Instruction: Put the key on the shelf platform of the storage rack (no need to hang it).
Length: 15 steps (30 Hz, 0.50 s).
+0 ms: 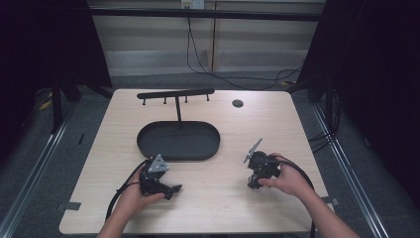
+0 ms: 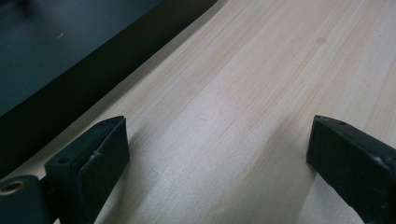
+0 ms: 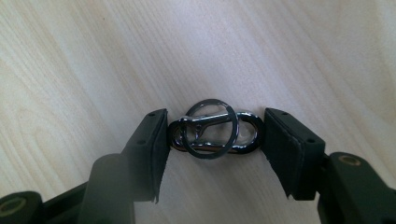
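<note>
Carabiner (image 3: 215, 135) with key ring (image 3: 210, 128) threaded through, flat on table (image 3: 93, 56), squarely between right gripper (image 3: 215, 140) jaws; jaws closed to both ends, seemingly pinching it lengthwise, likely for lifting toward hook rack (image 1: 176, 94). Left gripper (image 2: 215, 154) spread wide, holding nothing, low beside tray (image 2: 56, 51).

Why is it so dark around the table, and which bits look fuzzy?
High view: light falls on the table while black curtains at the sides stay dark. Left gripper view: the black tray is soft and out of focus. Right gripper view: the metal clip and ring are sharp with bright glints, but the near left tong looks blurry.
</note>
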{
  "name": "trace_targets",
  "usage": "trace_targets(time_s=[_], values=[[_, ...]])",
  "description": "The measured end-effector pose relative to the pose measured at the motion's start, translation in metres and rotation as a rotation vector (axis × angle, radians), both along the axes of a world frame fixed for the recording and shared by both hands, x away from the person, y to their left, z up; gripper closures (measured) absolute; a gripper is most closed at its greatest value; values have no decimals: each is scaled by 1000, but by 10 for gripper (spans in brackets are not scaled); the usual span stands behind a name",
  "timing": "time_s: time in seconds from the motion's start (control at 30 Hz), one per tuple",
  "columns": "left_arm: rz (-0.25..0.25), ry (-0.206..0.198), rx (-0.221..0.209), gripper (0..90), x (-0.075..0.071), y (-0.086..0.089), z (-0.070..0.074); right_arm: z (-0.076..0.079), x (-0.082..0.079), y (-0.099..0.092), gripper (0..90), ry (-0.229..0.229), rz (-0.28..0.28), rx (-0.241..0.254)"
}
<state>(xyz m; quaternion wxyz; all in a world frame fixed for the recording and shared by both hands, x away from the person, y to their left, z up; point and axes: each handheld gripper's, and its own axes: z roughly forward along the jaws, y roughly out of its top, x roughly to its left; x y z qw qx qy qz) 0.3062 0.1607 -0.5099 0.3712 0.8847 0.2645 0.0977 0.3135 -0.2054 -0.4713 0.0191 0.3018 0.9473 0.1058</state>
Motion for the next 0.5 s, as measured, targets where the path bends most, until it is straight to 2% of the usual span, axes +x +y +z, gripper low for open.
trace_targets(time_s=[0.07, 0.2, 0.5], values=[[0, 0, 0, 55, 0, 0, 0, 1, 1, 3, 421, 16, -2, -23], [0, 0, 0, 54, 0, 0, 0, 2, 1, 5, 421, 23, -11, -34], [0, 0, 1, 54, 0, 0, 0, 9, 3, 7, 422, 8, -14, -24]])
